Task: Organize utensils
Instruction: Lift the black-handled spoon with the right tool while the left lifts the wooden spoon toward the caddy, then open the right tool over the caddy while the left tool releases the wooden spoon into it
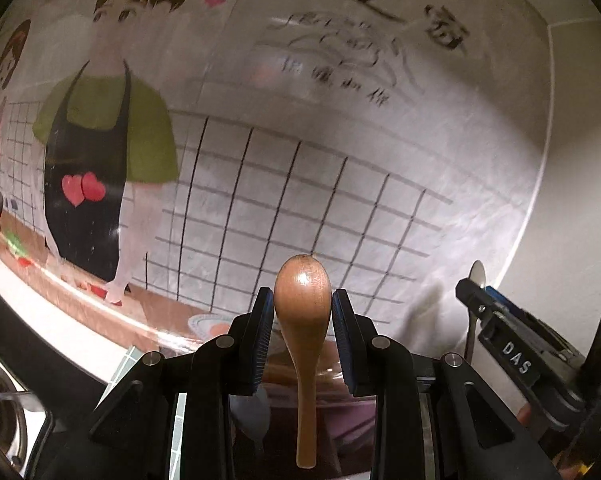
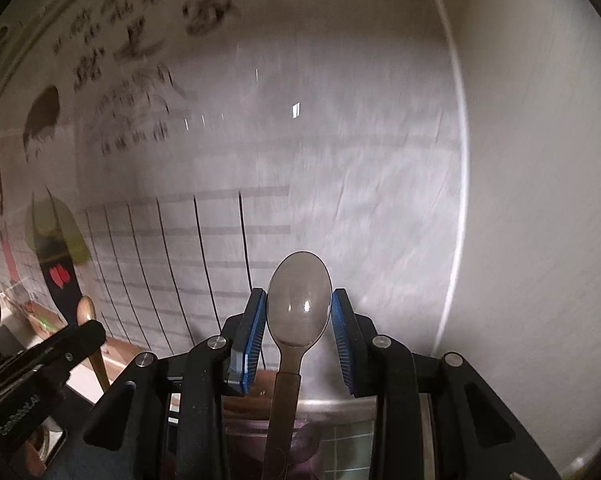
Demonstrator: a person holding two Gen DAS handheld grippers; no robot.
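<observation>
My left gripper [image 1: 303, 322] is shut on a brown wooden spoon [image 1: 303, 300], its bowl upright between the blue pads and its handle hanging down toward the camera. My right gripper [image 2: 299, 320] is shut on a grey translucent plastic spoon [image 2: 299, 300], held the same way with the bowl up. In the left wrist view the right gripper [image 1: 476, 292] shows at the right edge with the spoon's pale bowl [image 1: 477, 272] above it. In the right wrist view the left gripper [image 2: 82, 330] shows at the lower left with the wooden spoon [image 2: 87, 308]. Both point at a wall close ahead.
A cartoon wall sticker [image 1: 100, 152] with figures, a tile grid and black writing covers the wall ahead. A plain white wall [image 2: 540, 200] adjoins it on the right. A white counter edge [image 1: 40, 308] and a stove burner [image 1: 0, 412] lie at the lower left.
</observation>
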